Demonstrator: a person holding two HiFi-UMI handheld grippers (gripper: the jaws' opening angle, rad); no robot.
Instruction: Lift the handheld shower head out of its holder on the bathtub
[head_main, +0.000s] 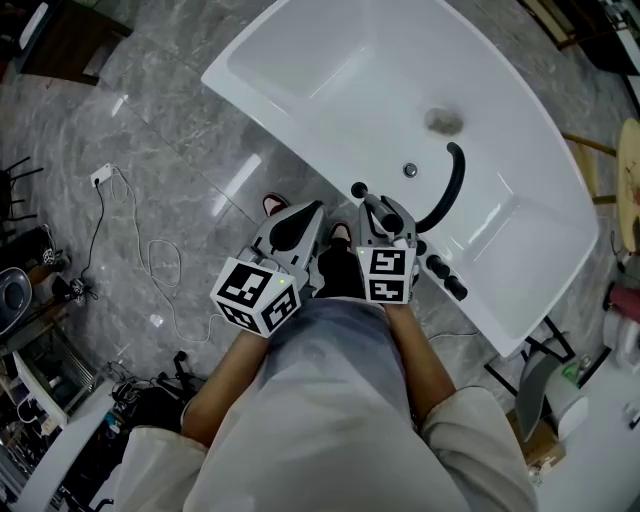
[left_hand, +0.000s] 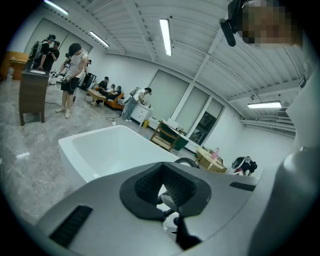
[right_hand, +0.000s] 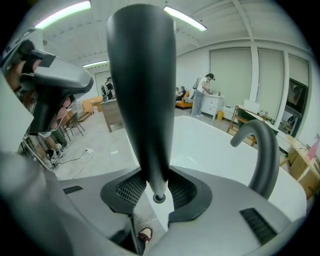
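The shower head (right_hand: 142, 90) is gripped low on its black tapering handle by the right gripper (right_hand: 157, 187). The ribbed pads are closed against both sides of the handle at a moderate width. The handle is kept upright, presumably so that it can be drawn straight out of its seat without binding. Its lower end, a small round fitting, is seen just above the white near rim of the bathtub (head_main: 340, 80). It appears to be clear of the holder, though the holder itself cannot be made out in any view. In the head view the right gripper (head_main: 372, 205) is placed over the near rim, about midway along it. Only a small dark tip of the shower head (head_main: 359, 189) is shown beyond the jaws.

The left gripper (left_hand: 165, 187) is held with its jaws a little apart and nothing between them; only the rim and dark fittings are seen through the gap. In the head view the left gripper (head_main: 300, 222) is kept just beside the right one, on the floor side of the rim, judged to be out of the way of the lift.

Further along the rim, the curved black spout (head_main: 457, 185) and a row of black tap knobs (head_main: 442, 272) stand near the gripped handle, so sideways travel toward that end is limited. Open room is left upward and back toward the person. A shoe (right_hand: 145, 234) and the grey marble floor (head_main: 150, 150) lie below the rim's outer edge.
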